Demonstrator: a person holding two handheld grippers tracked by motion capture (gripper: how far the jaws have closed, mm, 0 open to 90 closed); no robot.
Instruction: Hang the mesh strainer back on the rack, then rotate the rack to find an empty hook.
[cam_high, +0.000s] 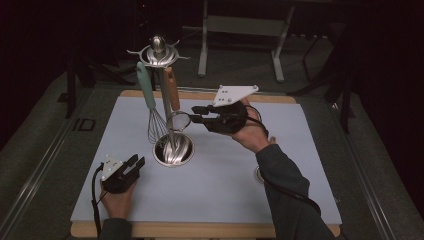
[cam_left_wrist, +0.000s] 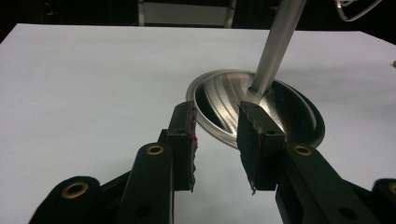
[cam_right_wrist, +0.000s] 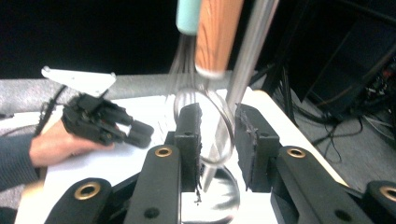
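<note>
Hanging from the crown of a steel utensil stand (cam_high: 168, 100) near the far left of the white table mat (cam_high: 225, 180) are two tools: a whisk (cam_high: 150, 100) with a pale green handle and, just beside it, a wooden-handled tool (cam_high: 172, 90) that ends in a wire ring (cam_high: 178, 121). The stand's pole rises from a round polished base dish (cam_high: 173, 149) resting on the mat.

The right gripper (cam_high: 196, 114) is held up off the table and pointed left toward the stand, its jaws parted. In the right gripper view the wire ring (cam_right_wrist: 205, 128) sits between the two black pads (cam_right_wrist: 189, 140), with the pole (cam_right_wrist: 243, 79) passing just behind; the image is blurred, so whether either pad actually touches the wire is hard to say, though a gap seems to remain on both sides. The wooden handle (cam_right_wrist: 215, 35) and the green whisk handle (cam_right_wrist: 188, 16) hang directly above the jaws.

The left gripper (cam_high: 134, 162) rests low on the mat near the front left, well apart from the hanging tools, aimed at the base dish (cam_left_wrist: 261, 107). Its jaws stand apart with nothing between them, and its fingertips (cam_left_wrist: 184, 135) lie just short of the dish's rim
</note>
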